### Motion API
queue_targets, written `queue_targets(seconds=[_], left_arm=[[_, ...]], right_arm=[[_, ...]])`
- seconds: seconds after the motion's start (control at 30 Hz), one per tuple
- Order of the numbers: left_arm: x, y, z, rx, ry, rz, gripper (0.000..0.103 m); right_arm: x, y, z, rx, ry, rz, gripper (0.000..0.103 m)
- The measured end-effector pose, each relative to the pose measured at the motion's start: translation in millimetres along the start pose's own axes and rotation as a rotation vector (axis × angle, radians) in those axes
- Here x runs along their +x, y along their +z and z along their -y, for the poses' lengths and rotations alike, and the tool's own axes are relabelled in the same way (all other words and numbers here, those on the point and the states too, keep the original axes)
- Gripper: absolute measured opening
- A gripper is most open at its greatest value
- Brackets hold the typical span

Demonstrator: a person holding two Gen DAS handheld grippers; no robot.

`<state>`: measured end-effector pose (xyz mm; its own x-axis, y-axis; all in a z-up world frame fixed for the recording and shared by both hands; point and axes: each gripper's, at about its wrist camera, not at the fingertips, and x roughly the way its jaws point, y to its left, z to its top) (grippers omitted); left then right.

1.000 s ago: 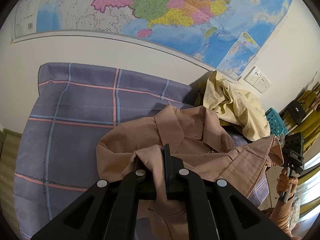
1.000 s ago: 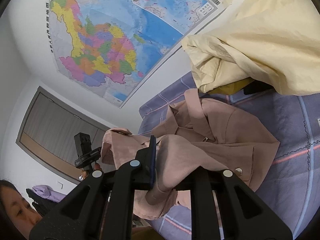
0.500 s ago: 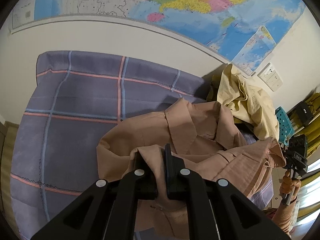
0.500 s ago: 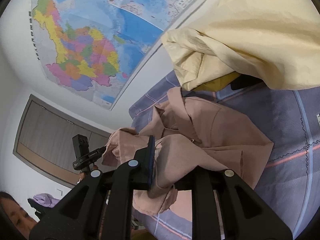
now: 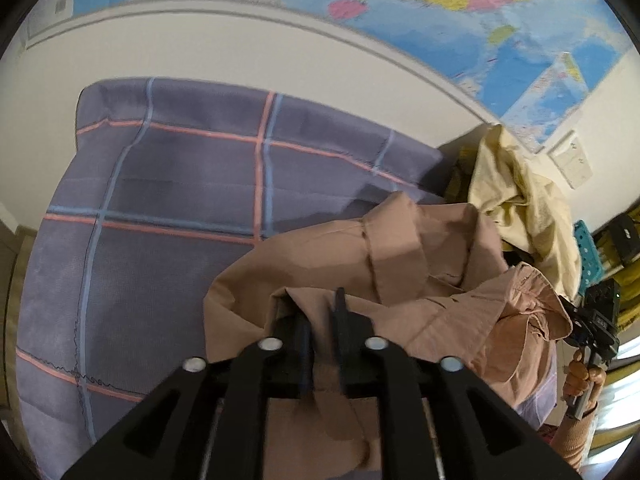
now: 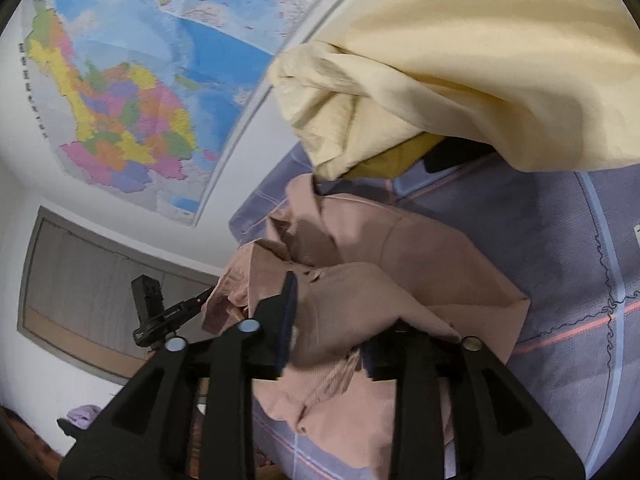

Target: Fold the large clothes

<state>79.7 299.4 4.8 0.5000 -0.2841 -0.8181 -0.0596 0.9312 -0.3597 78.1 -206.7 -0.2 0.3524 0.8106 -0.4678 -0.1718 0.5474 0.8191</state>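
The shirt (image 5: pixel 404 264) lies on the bed (image 5: pixel 168 200), directly ahead of the left hand-held gripper (image 5: pixel 322 320). Beyond it to the right sits another garment (image 5: pixel 520 204). A wall map (image 5: pixel 440 4) hangs behind the bed.
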Motion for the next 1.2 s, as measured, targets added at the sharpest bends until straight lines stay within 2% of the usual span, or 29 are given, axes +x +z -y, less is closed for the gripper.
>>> queue_targets(seconds=[0.03, 0.07, 0.1, 0.23, 0.3, 0.37, 0.4, 0.43, 0.53, 0.57, 0.63, 0.67, 0.7, 0.73, 0.77, 0.83, 0.9, 0.97, 1.0, 1.07, 1.13, 1.17, 1.2], left_arm=[[0.3, -0.9, -0.2, 0.016, 0.017, 0.014, 0.032], [-1.5, -2.4, -0.7, 0.024, 0.032, 0.031, 0.043], [-5.8, -4.9, -1.1, 0.039, 0.042, 0.054, 0.047], [-28.9, -19.1, -1.7, 0.099, -0.014, 0.124, 0.069], [-42.8, -31.3, 4.8, 0.162, 0.011, 0.169, 0.073], [-47.9, -41.7, 16.5, 0.242, 0.051, 0.187, 0.084], [-47.1, -45.1, 23.3, 0.277, 0.066, 0.189, 0.085], [-44.6, -46.9, 29.7, 0.306, 0.08, 0.187, 0.085], [-22.6, -43.9, 54.2, 0.372, 0.103, 0.157, 0.086], [-15.2, -41.2, 56.7, 0.376, 0.108, 0.146, 0.086], [13.7, -30.1, 61.0, 0.355, 0.171, 0.094, 0.083], [22.6, -27.1, 60.8, 0.349, 0.187, 0.079, 0.067], [34.8, -22.3, 62.5, 0.348, 0.206, 0.058, 0.055], [45.7, -17.2, 62.9, 0.342, 0.229, 0.033, 0.027], [57.3, -9.7, 60.4, 0.322, 0.27, 0.009, 0.009], [62.7, 4.3, 52.3, 0.268, 0.254, 0.003, 0.006], [59.1, 23.8, 39.7, 0.177, 0.185, 0.019, 0.006], [64.9, 43.3, 20.7, 0.028, 0.092, -0.008, 0.01], [71.0, 49.7, 12.8, -0.026, 0.063, -0.025, 0.011], [90.0, 58.2, -8.1, -0.15, 0.046, -0.09, 0.021], [92.3, 57.6, -19.0, -0.192, -0.031, -0.109, 0.029], [87.3, 54.8, -20.4, -0.189, -0.054, -0.087, 0.037], [78.2, 51.8, -21.3, -0.172, -0.06, -0.058, 0.045]], right_arm=[[-1.2, 0.2, 1.2, 0.0, -0.004, 0.009, 0.051], [-4.8, 0.1, 0.9, -0.005, -0.005, 0.031, 0.068], [-9.9, -0.4, -0.8, -0.017, -0.011, 0.055, 0.078], [-38.6, -10.4, -23.3, -0.181, -0.072, 0.145, 0.078], [-43.5, -17.9, -35.1, -0.272, -0.139, 0.163, 0.079], [-37.9, -29.5, -53.5, -0.414, -0.256, 0.159, 0.08], [-32.2, -33.0, -58.2, -0.453, -0.295, 0.15, 0.081], [-20.1, -36.9, -63.2, -0.513, -0.377, 0.137, 0.081], [8.9, -34.3, -54.8, -0.55, -0.494, 0.093, 0.082], [18.6, -30.1, -45.2, -0.526, -0.508, 0.071, 0.082], [29.0, -23.8, -25.6, -0.466, -0.489, 0.041, 0.069], [32.2, -20.0, -16.0, -0.425, -0.444, 0.017, 0.046], [33.0, -16.7, -8.0, -0.385, -0.397, 0.002, 0.015], [31.6, -15.7, -6.0, -0.37, -0.376, -0.001, 0.006], [26.8, -13.8, -5.4, -0.366, -0.362, 0.012, 0.006], [7.9, -10.7, -12.3, -0.366, -0.298, 0.068, 0.006], [-10.5, -4.5, -17.2, -0.349, -0.257, 0.138, 0.006], [-13.1, 6.3, -9.4, -0.303, -0.242, 0.168, 0.005], [-5.2, 12.3, 2.3, -0.253, -0.256, 0.154, 0.006], [14.7, 19.7, 23.9, -0.169, -0.269, 0.097, 0.009], [26.0, 19.7, 37.8, -0.131, -0.26, 0.061, 0.015], [25.7, 17.1, 39.9, -0.128, -0.272, 0.063, 0.027], [21.4, 14.3, 39.8, -0.131, -0.281, 0.074, 0.05]])
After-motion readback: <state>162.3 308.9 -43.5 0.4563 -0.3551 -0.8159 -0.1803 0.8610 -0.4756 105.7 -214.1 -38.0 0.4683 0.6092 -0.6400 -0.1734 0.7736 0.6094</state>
